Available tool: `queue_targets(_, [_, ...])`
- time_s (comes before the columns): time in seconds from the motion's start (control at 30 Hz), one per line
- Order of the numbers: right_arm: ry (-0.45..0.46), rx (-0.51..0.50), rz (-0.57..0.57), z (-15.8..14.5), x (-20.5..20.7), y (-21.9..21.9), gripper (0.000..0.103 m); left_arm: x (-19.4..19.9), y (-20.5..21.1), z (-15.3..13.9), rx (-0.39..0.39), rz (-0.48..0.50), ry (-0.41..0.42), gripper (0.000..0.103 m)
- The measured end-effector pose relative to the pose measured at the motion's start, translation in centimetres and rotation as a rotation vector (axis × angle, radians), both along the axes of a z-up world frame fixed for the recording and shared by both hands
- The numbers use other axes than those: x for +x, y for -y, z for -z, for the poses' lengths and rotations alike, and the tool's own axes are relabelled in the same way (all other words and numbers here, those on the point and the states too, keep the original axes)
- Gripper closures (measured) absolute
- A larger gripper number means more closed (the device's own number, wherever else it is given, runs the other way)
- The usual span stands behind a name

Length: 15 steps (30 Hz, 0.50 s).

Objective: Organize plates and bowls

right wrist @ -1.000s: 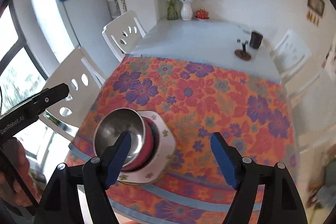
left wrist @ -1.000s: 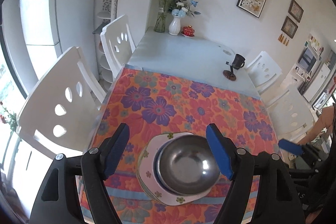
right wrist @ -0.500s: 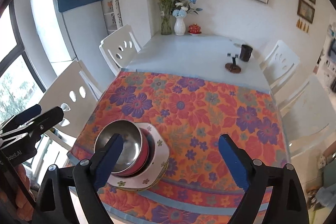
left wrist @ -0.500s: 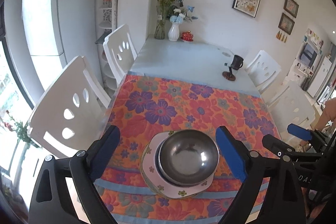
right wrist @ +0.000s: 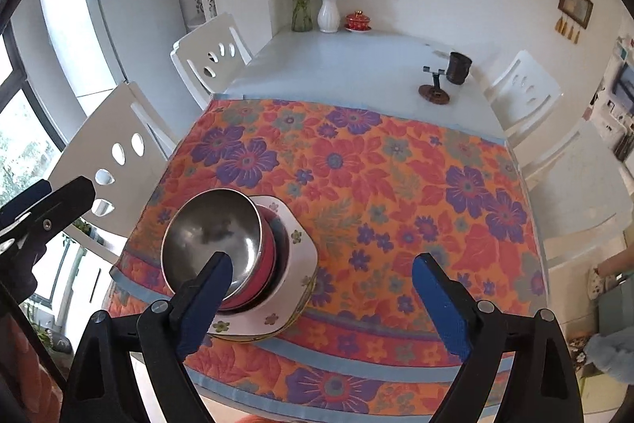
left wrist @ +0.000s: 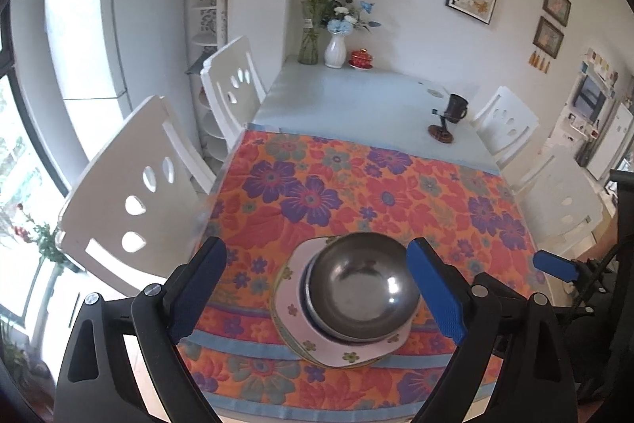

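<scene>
Now | orange floral tablecloth point(left wrist: 356, 193): covers near table end | white flower-edged plates point(left wrist: 340, 351): stacked near its front edge | red bowl point(right wrist: 264, 264): nested on plates | shiny steel bowl point(left wrist: 362, 290): topmost, empty | left gripper point(left wrist: 317, 294), right gripper point(right wrist: 323, 298): jaws spread wide, pinching nothing.

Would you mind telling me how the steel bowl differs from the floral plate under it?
The steel bowl is round, deep and plain shiny metal; the floral plate is flat, angular-edged and white with small flowers. The bowl sits at the top of the stack, the plate near the bottom, on the tablecloth. In the right wrist view a red bowl lies between them. Both belong to one stack.
</scene>
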State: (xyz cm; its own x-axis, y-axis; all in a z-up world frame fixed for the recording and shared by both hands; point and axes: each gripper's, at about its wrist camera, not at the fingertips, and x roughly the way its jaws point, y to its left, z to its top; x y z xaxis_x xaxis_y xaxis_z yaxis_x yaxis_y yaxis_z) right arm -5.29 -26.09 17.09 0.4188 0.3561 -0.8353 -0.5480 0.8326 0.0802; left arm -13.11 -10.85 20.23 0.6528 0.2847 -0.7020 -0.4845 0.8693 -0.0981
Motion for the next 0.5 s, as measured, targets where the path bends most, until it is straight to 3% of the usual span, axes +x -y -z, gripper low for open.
queue_targets(0.27, [0.03,-0.04,0.007,0.3,-0.1,-0.6,0.012,-0.3,-1.2,0.0,-0.029,0.003,-0.021,0.011])
queue_targets(0.5, [0.027,-0.031,0.002,0.1,-0.1,-1.1,0.012,0.0,-0.6,-1.0,0.05,0.025,-0.043,0.011])
